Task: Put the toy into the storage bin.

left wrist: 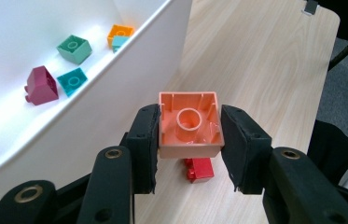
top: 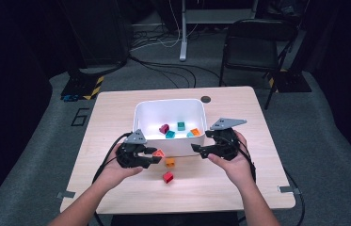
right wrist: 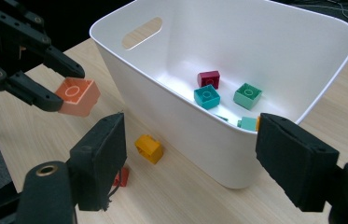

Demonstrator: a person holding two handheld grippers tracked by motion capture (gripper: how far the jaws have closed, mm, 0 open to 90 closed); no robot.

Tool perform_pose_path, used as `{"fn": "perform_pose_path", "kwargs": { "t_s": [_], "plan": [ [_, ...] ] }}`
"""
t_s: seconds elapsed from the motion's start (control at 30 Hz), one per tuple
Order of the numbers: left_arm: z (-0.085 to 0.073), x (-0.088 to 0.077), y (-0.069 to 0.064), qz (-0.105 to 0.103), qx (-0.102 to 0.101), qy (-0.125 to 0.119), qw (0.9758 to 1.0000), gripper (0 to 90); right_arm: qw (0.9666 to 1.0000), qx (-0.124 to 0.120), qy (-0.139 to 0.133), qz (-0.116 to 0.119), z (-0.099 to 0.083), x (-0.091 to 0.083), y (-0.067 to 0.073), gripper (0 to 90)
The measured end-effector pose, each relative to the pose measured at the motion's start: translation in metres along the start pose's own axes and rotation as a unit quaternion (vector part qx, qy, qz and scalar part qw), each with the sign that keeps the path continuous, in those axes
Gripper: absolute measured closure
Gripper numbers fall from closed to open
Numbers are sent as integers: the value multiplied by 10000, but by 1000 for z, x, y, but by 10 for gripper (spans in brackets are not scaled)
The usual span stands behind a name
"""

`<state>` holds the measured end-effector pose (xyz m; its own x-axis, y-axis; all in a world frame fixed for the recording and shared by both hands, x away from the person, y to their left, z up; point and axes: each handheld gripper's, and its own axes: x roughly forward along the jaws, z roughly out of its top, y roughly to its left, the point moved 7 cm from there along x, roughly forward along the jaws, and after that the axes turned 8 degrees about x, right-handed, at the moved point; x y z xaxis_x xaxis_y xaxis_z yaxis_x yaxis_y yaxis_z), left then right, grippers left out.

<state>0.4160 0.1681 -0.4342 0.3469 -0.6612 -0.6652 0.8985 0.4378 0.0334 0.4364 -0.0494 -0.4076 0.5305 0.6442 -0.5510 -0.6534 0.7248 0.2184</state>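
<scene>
The salmon brick [left wrist: 190,125] is a square, light orange-pink plastic block, clamped on two opposite sides between the jaws of the left gripper [left wrist: 189,140] and lifted clear of the table. Its hollow underside, with one round tube in the middle, faces the left gripper view. In the high view it hangs just off the white bin's [top: 141,109] front wall, at about 7 o'clock from the bin's centre.
</scene>
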Motion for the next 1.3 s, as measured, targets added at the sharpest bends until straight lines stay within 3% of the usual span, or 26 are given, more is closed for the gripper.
{"fn": "perform_pose_path", "kwargs": {
  "t_s": [0.3, 0.63, 1.0, 1.3],
  "plan": [
    [15, -10, 14, 61, 49, 15, 10000, 584, 10000, 15, 9, 2, 0, 1, 0, 238],
    [43, -16, 30, 114, 174, 18, 9998, 584, 10000, 15, 20, 12, -1, 2, 0, 239],
    [67, -9, 46, 83, 178, -7, 9998, 584, 10000, 16, 15, 7, -1, 1, 0, 239],
    [73, 5, 64, 112, 161, 124, 9997, 584, 10000, -8, 36, 17, -1, 3, 0, 239]
  ]
}}
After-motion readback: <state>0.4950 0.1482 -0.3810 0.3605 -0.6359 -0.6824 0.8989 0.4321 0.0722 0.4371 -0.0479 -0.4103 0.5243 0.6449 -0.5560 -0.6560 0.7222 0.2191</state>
